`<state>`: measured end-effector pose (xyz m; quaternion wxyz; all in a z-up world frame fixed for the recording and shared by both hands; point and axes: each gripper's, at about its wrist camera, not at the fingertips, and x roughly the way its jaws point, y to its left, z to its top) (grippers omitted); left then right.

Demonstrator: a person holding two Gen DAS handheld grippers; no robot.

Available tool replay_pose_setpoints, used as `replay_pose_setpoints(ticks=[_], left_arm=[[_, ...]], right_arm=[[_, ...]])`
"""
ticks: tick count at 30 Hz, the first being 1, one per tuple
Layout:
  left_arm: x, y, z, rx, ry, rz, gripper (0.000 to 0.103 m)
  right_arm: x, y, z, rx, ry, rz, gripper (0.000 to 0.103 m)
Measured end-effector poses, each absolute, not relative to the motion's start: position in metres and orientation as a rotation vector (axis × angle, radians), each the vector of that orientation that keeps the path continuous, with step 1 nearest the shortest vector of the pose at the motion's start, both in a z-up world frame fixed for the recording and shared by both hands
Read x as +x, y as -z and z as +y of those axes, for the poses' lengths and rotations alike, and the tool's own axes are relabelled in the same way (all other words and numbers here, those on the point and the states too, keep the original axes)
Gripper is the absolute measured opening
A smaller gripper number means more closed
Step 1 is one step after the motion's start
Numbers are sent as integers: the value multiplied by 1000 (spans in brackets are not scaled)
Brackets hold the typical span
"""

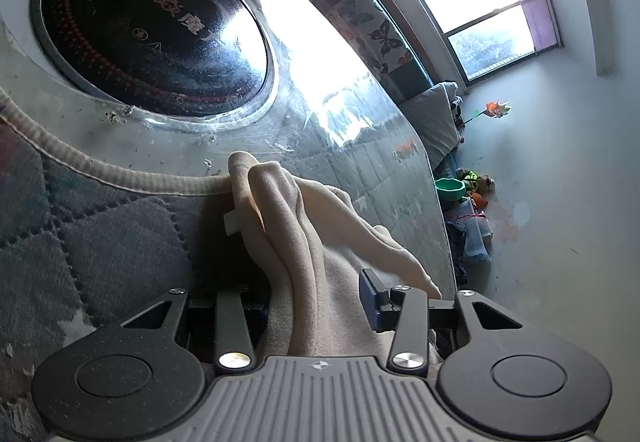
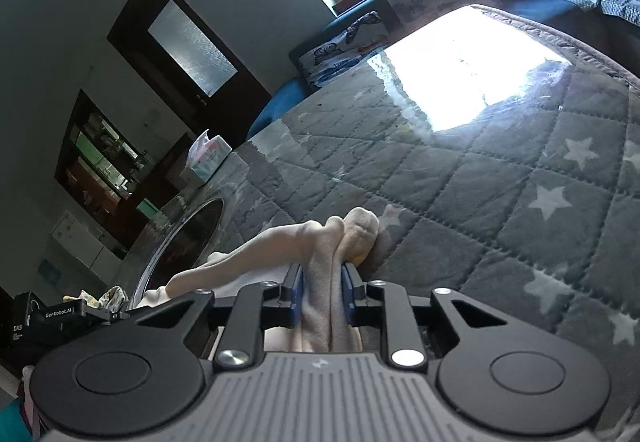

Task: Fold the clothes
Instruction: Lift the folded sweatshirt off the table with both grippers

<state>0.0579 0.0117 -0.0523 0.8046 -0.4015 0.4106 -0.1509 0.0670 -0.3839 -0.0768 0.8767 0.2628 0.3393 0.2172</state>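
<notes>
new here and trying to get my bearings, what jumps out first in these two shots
A bunched beige cloth fills the lower middle of both views; the right gripper is clamped shut on it, while the left gripper is wide open around its folds. Behind it, a round black cooktop sits in a shiny table at upper left of the left view. Window glare whitens the starred quilt.

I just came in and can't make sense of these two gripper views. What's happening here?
A person is folding clothes with a hand-held gripper in each hand. The right hand-held gripper is shut on a bunched edge of a beige fleece garment. The left hand-held gripper has the same beige cloth between its fingers, though its jaws look parted, so a firm grip isn't certain. The garment is lifted above a grey quilted star-print cover, beside a round black cooktop. No neat fold is visible yet.
</notes>
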Motion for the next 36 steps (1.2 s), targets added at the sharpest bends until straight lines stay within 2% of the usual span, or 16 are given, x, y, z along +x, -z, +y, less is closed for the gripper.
replay_pose_setpoints(ticks=[3,5,6,9,13,24,36], left_arm=[[58,48,5,-824,309,876,43],[57,44,-1,-784,294,876,38],[56,42,-4,-761,285,876,37],[56,37,-12,-689,250,883,22],[53,31,-19,-657,241,887,19],[50,12,-55,-466,267,847,17],[57,-2,-83,-386,338,841,16]], right_arm=[[68,76,-383,542,-445,708,20],[66,74,-375,496,-440,707,12],[63,72,-372,467,-434,702,12],[58,66,-369,450,-427,682,9],[49,57,-369,435,-416,643,9],[27,35,-369,378,-362,582,9],[10,15,-384,348,-310,530,8]])
